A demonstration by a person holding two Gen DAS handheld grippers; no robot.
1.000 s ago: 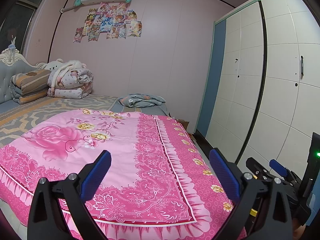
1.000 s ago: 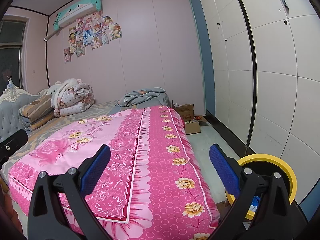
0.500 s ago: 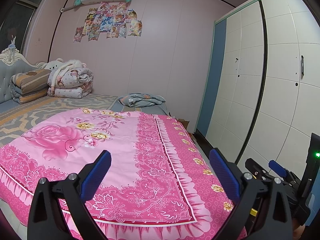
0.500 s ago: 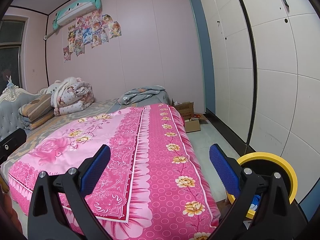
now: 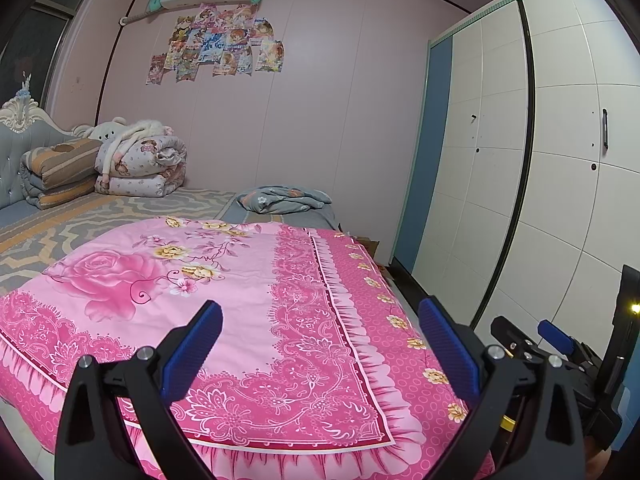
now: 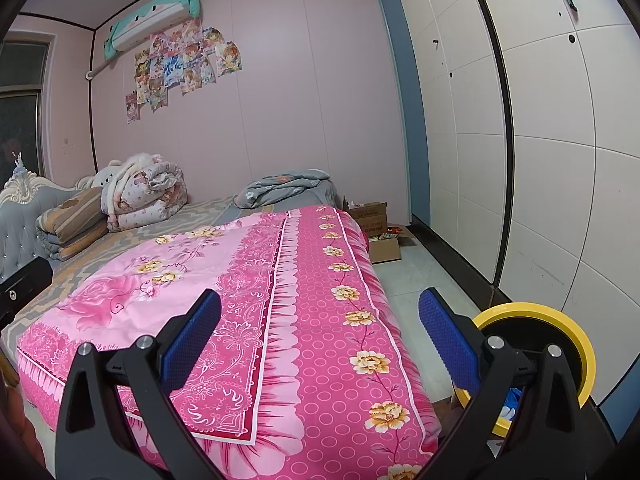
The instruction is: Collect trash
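Observation:
My left gripper [image 5: 320,344] is open and empty, held above the foot of a bed with a pink floral cover [image 5: 224,300]. My right gripper [image 6: 320,340] is open and empty, above the bed's right corner [image 6: 344,340]. A yellow-rimmed bin [image 6: 560,332] with a dark liner stands on the floor at the lower right of the right wrist view, partly behind my right finger [image 6: 448,344]. Something blue shows inside it. The right gripper's body shows in the left wrist view [image 5: 560,344]. No loose trash shows on the bed.
Open cardboard boxes [image 6: 378,228] with small items sit on the floor by the bed's far corner. White wardrobe doors [image 6: 540,140] line the right side, leaving a floor aisle [image 6: 424,276]. Folded quilts [image 5: 140,164] and a grey blanket [image 5: 284,200] lie at the bed's far end.
Both views shift only slightly. Both grippers stay open and empty.

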